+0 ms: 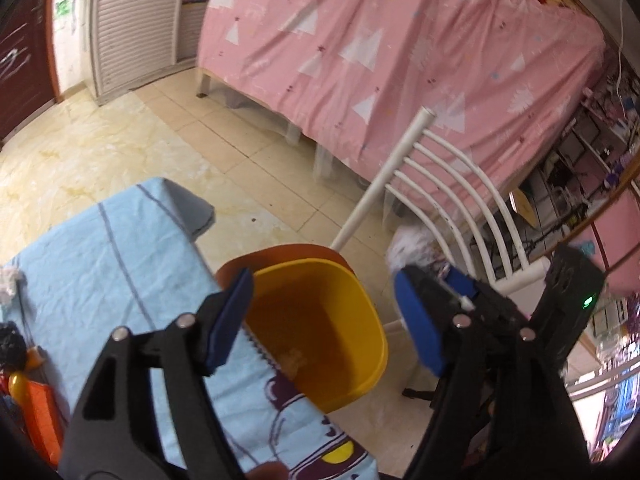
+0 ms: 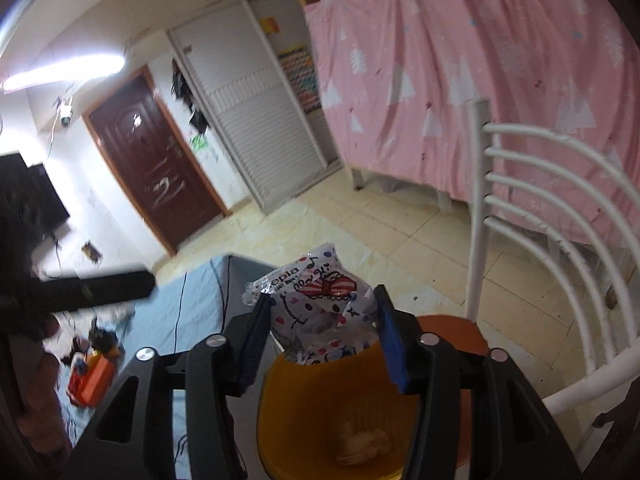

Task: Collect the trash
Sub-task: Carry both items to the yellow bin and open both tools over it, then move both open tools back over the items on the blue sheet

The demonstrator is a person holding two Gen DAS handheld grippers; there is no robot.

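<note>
A yellow bin (image 1: 362,300) (image 2: 272,400) stands on the orange seat (image 1: 280,254) of a white chair, against the table's edge. A pale crumpled scrap (image 1: 292,360) (image 2: 362,446) lies at its bottom. My left gripper (image 1: 324,312) hangs open over the bin with nothing between its blue pads. My right gripper (image 2: 320,332) is above the bin's far rim. A crumpled white wrapper (image 2: 316,292) with red bow print sits between its fingers, lower end dipping into the bin; the pads do not look pressed on it. The left wrist view shows that wrapper (image 1: 412,246) blurred.
The table wears a light blue cloth (image 1: 100,248) (image 2: 192,292). It carries a white tissue wad (image 1: 10,280), a black crumpled lump (image 1: 12,346) and orange toys (image 1: 40,412) (image 2: 92,380). The chair's white slatted back (image 1: 440,184) (image 2: 560,200) rises behind the bin. A pink sheet (image 1: 400,60) drapes furniture beyond.
</note>
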